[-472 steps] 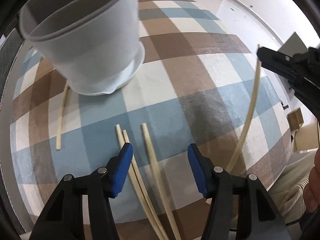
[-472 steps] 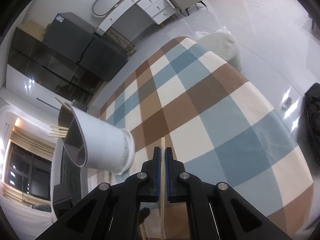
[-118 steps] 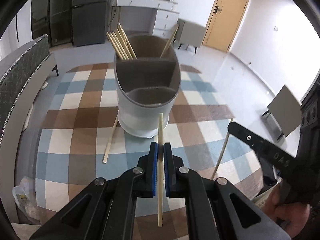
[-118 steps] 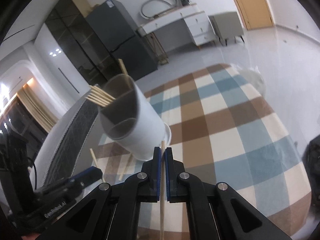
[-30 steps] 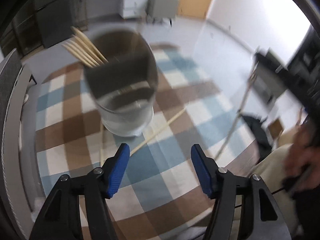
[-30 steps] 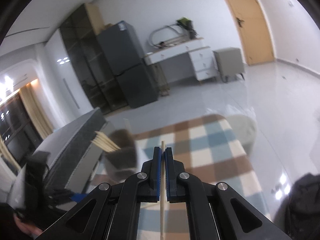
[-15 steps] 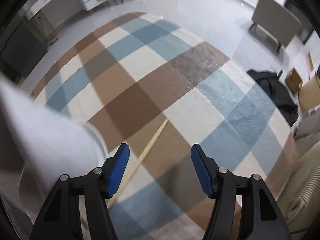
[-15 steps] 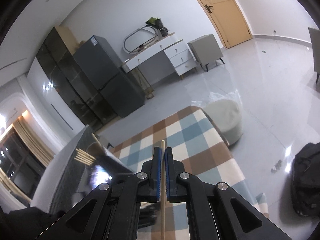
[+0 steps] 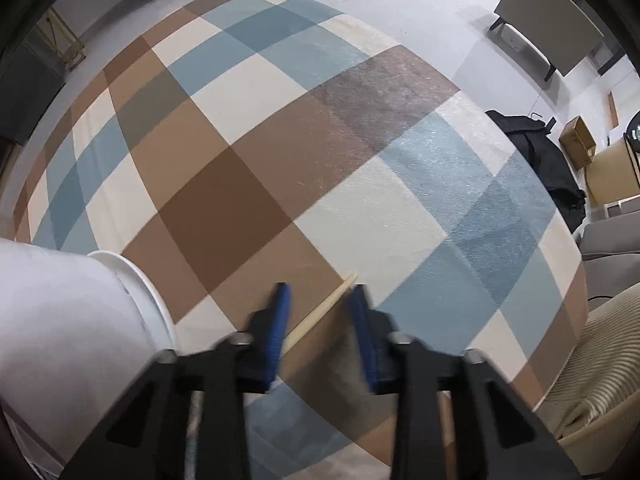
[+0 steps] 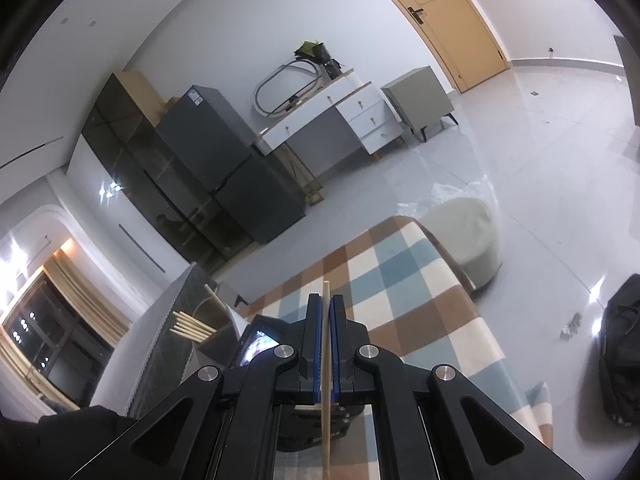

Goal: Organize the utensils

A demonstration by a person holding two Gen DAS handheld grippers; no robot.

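In the left wrist view my left gripper [image 9: 320, 300] is open, low over the checked tablecloth, with a pale wooden chopstick [image 9: 320, 314] lying on the cloth between its blue pads. The white utensil holder [image 9: 68, 320] is close at the left. In the right wrist view my right gripper [image 10: 327, 312] is shut on another chopstick [image 10: 326, 360], held high above the table and pointing forward. The holder's grey rim [image 10: 224, 320] with several chopsticks [image 10: 190, 328] standing in it shows at lower left, partly hidden behind the left gripper's body.
The checked blue, brown and cream cloth [image 9: 320, 160] covers the table. A black bag [image 9: 540, 160] and cardboard boxes [image 9: 576, 140] lie on the floor to the right. A beige cushion [image 9: 592, 380] is at lower right. A round pouf [image 10: 468, 236] stands past the table's far edge.
My left gripper has dropped toward the cloth and narrowed its opening around the lying chopstick. My right gripper has risen and tilted up, still gripping its chopstick.
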